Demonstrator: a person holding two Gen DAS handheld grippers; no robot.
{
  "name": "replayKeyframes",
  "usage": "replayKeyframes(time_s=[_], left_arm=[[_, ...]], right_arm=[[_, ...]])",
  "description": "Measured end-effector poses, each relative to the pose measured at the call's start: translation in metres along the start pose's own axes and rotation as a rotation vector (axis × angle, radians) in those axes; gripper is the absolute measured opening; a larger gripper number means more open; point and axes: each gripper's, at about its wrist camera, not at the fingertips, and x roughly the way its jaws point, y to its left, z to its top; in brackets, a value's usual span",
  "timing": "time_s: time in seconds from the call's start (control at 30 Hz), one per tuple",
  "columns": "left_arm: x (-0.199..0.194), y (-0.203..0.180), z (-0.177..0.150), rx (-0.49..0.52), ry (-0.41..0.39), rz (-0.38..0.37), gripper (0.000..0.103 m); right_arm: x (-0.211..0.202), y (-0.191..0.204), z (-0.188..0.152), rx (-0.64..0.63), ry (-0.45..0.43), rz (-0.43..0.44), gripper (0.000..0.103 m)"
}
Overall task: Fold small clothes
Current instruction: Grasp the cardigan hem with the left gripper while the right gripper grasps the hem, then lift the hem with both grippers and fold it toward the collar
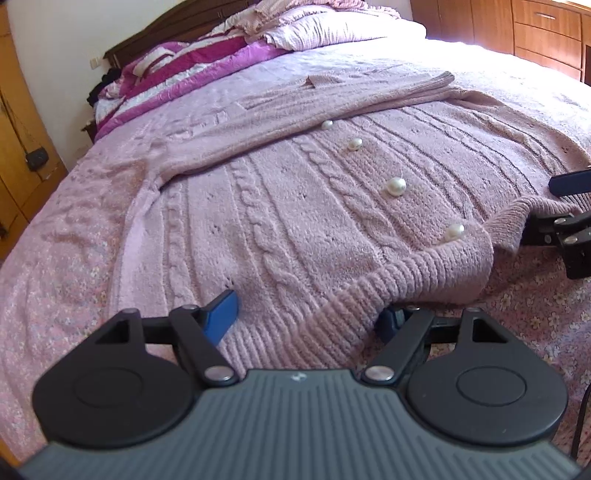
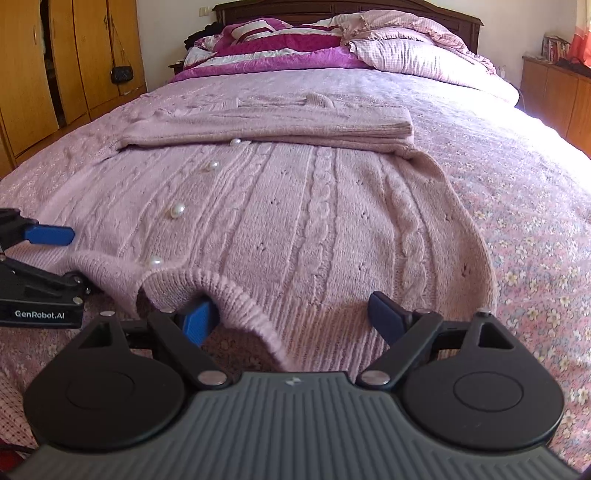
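Ribbed hem (image 1: 332, 314) of a pink cable-knit cardigan (image 1: 295, 206) lies nearest, bunched between the spread fingers of the left gripper (image 1: 306, 317). One blue pad (image 1: 221, 314) rests on top of the knit while the other finger is mostly hidden under the lifted edge, so the jaws stand wide with the hem between them and the pads not pressing on it. Alongside, the right gripper (image 2: 295, 317) straddles the other bottom corner in the same way: jaws wide, a fold of hem (image 2: 236, 299) draped over its left pad (image 2: 195, 317), nothing clamped. Both tools seem placed at the hem corners so the lower edge can be taken and carried up toward the collar, judging from the task.

The cardigan is thick and fuzzy, with rope-like cables, small eyelet holes and a row of round pearl buttons (image 1: 396, 185) running up the front. It lies flat on a bedspread (image 2: 535, 266) printed with small flowers. Farther up, its sleeves (image 2: 273, 127) are already folded across the chest in a flat band.

Beyond that, crumpled magenta and pink quilts (image 2: 280, 44) are heaped against a dark wooden headboard (image 2: 443, 16), and wooden wardrobe doors (image 2: 74, 55) stand to the side.
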Motion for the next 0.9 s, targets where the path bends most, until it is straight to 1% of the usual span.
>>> replayKeyframes(time_s=[0.07, 0.1, 0.17, 0.2, 0.23, 0.27, 0.3, 0.37, 0.4, 0.47, 0.5, 0.57, 0.67, 0.77, 0.83, 0.9], left_arm=[[-0.003, -0.002, 0.0, 0.012, -0.01, -0.001, 0.068], [-0.004, -0.003, 0.001, 0.019, -0.017, 0.0, 0.064], [-0.007, -0.004, 0.002, 0.024, -0.027, -0.008, 0.042], [-0.009, -0.004, 0.004, 0.019, -0.03, -0.017, 0.034], [-0.01, -0.004, 0.005, 0.012, -0.032, -0.026, 0.022], [-0.011, -0.002, 0.006, 0.002, -0.034, -0.033, 0.019], [-0.011, -0.001, 0.008, -0.009, -0.035, -0.04, 0.017], [-0.013, 0.003, 0.012, -0.029, -0.042, -0.058, 0.014], [-0.015, 0.005, 0.015, -0.037, -0.049, -0.066, 0.014], [-0.018, 0.007, 0.021, -0.045, -0.065, -0.07, 0.013], [-0.02, 0.009, 0.024, -0.051, -0.075, -0.068, 0.013], [-0.022, 0.013, 0.032, -0.074, -0.093, -0.068, 0.013], [-0.024, 0.022, 0.042, -0.126, -0.109, -0.078, 0.013], [-0.023, 0.029, 0.052, -0.174, -0.118, -0.087, 0.013], [-0.023, 0.031, 0.058, -0.185, -0.13, -0.08, 0.012], [-0.024, 0.032, 0.064, -0.184, -0.149, -0.072, 0.012]], right_arm=[[0.0, -0.001, -0.001, 0.006, -0.009, 0.0, 0.08], [-0.001, -0.001, 0.0, 0.005, -0.018, 0.007, 0.077], [-0.002, 0.001, 0.0, -0.003, -0.029, 0.019, 0.065], [-0.001, 0.003, 0.001, -0.01, -0.031, 0.025, 0.062], [-0.001, 0.004, 0.002, -0.015, -0.033, 0.029, 0.056], [-0.001, 0.005, 0.003, -0.016, -0.035, 0.036, 0.048], [-0.001, 0.005, 0.004, -0.013, -0.036, 0.048, 0.044], [-0.001, 0.003, 0.008, 0.015, -0.037, 0.066, 0.031], [-0.001, 0.002, 0.01, 0.032, -0.041, 0.076, 0.028], [-0.003, 0.0, 0.016, 0.054, -0.057, 0.099, 0.015], [-0.004, -0.001, 0.019, 0.065, -0.068, 0.113, 0.013], [-0.006, -0.003, 0.026, 0.085, -0.096, 0.131, 0.009], [-0.008, -0.008, 0.037, 0.123, -0.131, 0.169, 0.007], [-0.005, -0.018, 0.052, 0.193, -0.126, 0.236, 0.005], [-0.004, -0.023, 0.062, 0.224, -0.132, 0.263, 0.005], [-0.005, -0.026, 0.072, 0.228, -0.151, 0.271, 0.005]])
